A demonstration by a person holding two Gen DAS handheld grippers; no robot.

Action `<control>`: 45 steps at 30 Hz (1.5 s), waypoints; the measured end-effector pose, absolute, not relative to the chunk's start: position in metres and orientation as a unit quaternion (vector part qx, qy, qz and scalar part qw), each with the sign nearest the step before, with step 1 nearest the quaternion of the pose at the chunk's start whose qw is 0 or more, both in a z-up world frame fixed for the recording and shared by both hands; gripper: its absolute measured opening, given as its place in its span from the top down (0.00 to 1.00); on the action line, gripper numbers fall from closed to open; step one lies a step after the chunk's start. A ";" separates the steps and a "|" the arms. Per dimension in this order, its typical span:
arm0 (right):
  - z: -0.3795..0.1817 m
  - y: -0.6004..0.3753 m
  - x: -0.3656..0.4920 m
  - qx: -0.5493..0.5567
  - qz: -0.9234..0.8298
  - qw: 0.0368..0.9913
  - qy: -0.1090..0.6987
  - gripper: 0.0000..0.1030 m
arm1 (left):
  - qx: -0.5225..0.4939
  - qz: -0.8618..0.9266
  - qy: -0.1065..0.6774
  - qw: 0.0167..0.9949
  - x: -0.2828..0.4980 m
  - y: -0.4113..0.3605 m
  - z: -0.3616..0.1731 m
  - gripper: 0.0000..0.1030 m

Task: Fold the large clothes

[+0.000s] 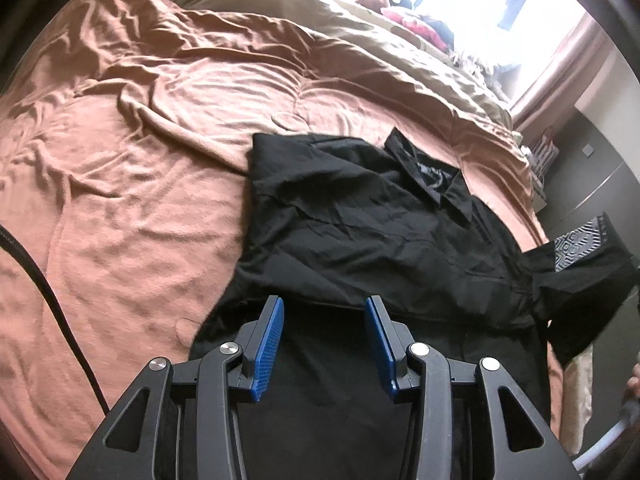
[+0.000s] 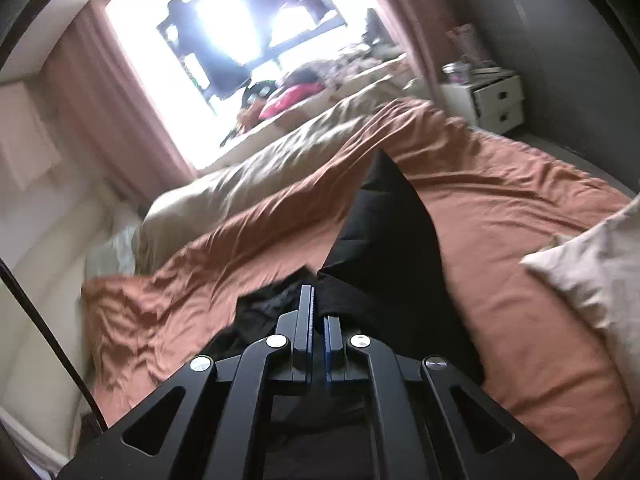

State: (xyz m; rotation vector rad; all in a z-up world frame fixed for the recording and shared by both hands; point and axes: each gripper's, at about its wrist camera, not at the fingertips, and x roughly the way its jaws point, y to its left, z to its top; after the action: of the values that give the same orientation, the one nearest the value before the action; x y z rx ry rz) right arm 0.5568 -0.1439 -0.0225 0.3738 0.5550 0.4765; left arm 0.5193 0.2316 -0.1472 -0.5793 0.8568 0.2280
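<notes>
A black collared shirt (image 1: 360, 224) lies on the bed, its left side folded in and its collar (image 1: 432, 176) toward the far right. Its right sleeve (image 1: 580, 280) is lifted off the bed's right edge. My left gripper (image 1: 324, 304) is open and empty, with blue pads (image 1: 270, 344), just above the shirt's lower part. My right gripper (image 2: 318, 312) is shut on black shirt fabric (image 2: 384, 248), which stretches away from the fingers over the bed.
The bed has a rumpled orange sheet (image 1: 132, 152) and a beige duvet (image 1: 400, 40) toward a bright window (image 2: 224, 32). A white pillow (image 2: 592, 272) lies at right. A white nightstand (image 2: 492, 104) stands by the far wall. A black cable (image 1: 44, 292) crosses the left.
</notes>
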 end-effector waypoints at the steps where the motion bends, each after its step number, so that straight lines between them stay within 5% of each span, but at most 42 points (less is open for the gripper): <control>1: -0.026 -0.136 0.558 0.172 0.235 0.917 0.274 1.00 | -0.278 0.111 0.407 0.863 0.518 0.234 -0.146 0.57; 16: -0.136 -0.042 0.632 0.143 0.236 0.851 0.448 0.94 | -0.315 0.106 0.399 0.855 0.514 0.252 -0.146 0.57; 18: -0.134 -0.044 0.637 0.152 0.246 0.841 0.457 0.84 | -0.317 0.109 0.400 0.853 0.515 0.253 -0.146 0.57; 20: -0.129 -0.054 0.635 0.158 0.248 0.842 0.451 0.54 | -0.314 0.110 0.401 0.854 0.516 0.252 -0.146 0.57; 22: -0.119 -0.077 0.627 0.166 0.248 0.849 0.435 0.38 | -0.310 0.110 0.404 0.853 0.517 0.250 -0.147 0.57; 23: -0.119 -0.084 0.621 0.173 0.249 0.849 0.432 0.37 | -0.309 0.109 0.406 0.853 0.517 0.249 -0.148 0.57; 33: -0.139 -0.195 0.606 0.238 0.148 0.861 0.425 0.37 | -0.307 0.108 0.406 0.854 0.516 0.247 -0.149 0.57; 42: -0.161 -0.194 0.625 0.267 0.109 0.849 0.443 0.37 | -0.302 0.107 0.411 0.854 0.518 0.245 -0.150 0.56; 43: -0.157 -0.189 0.626 0.255 0.105 0.853 0.443 0.45 | -0.304 0.108 0.410 0.853 0.518 0.245 -0.150 0.57; 44: -0.153 -0.185 0.626 0.245 0.096 0.858 0.441 0.71 | -0.307 0.110 0.409 0.852 0.518 0.246 -0.150 0.56; 45: -0.149 -0.182 0.627 0.238 0.093 0.860 0.442 0.76 | -0.309 0.111 0.409 0.852 0.517 0.248 -0.150 0.57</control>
State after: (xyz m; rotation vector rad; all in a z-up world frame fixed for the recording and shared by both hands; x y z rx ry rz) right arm 0.6265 -0.1819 -0.1494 0.5002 0.9276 0.1943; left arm 0.5173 0.2476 -0.1502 -0.6502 0.8607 0.2326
